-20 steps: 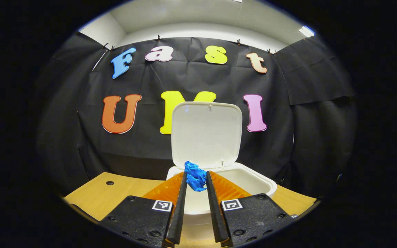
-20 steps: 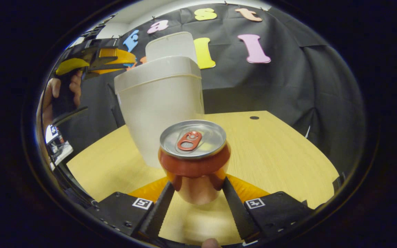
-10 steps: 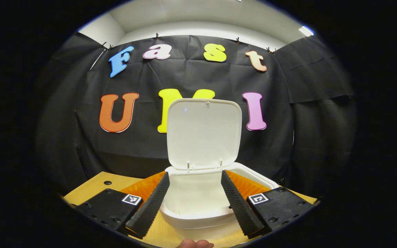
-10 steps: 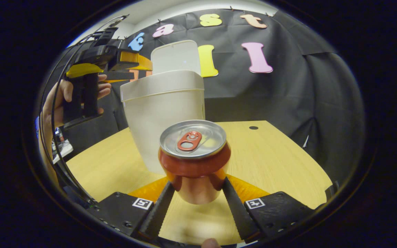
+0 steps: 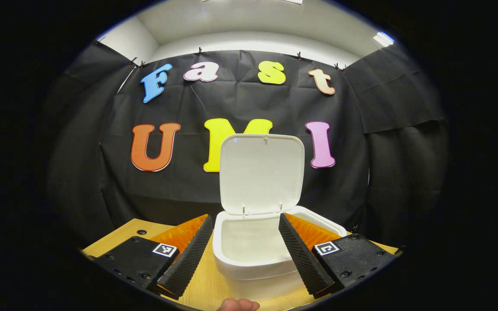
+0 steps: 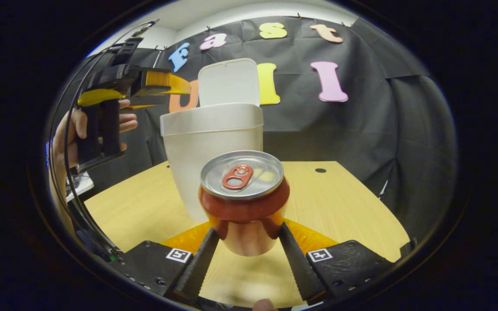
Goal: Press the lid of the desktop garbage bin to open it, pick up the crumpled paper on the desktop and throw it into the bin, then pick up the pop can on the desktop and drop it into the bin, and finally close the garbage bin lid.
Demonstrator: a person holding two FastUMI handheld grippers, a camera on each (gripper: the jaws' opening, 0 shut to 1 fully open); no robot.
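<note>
Gripping the pop can [image 6: 244, 203] in the right tongs [image 6: 249, 242], both fingers pressing its lower sides, upright, long axis vertical, tab end facing up, ready for carrying toward the garbage bin [image 6: 214, 147] standing at 12 o'clock on the worktop [image 6: 339, 198]. Holding the left tongs [image 5: 246, 248] spread wide and empty, framing the bin's open mouth, lid [image 5: 261, 172] standing up at 12 o'clock for clear dropping.

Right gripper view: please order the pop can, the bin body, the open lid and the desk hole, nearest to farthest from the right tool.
1. pop can, between its fingers.
2. bin body, behind the can.
3. open lid and desk hole: too close to call.
</note>
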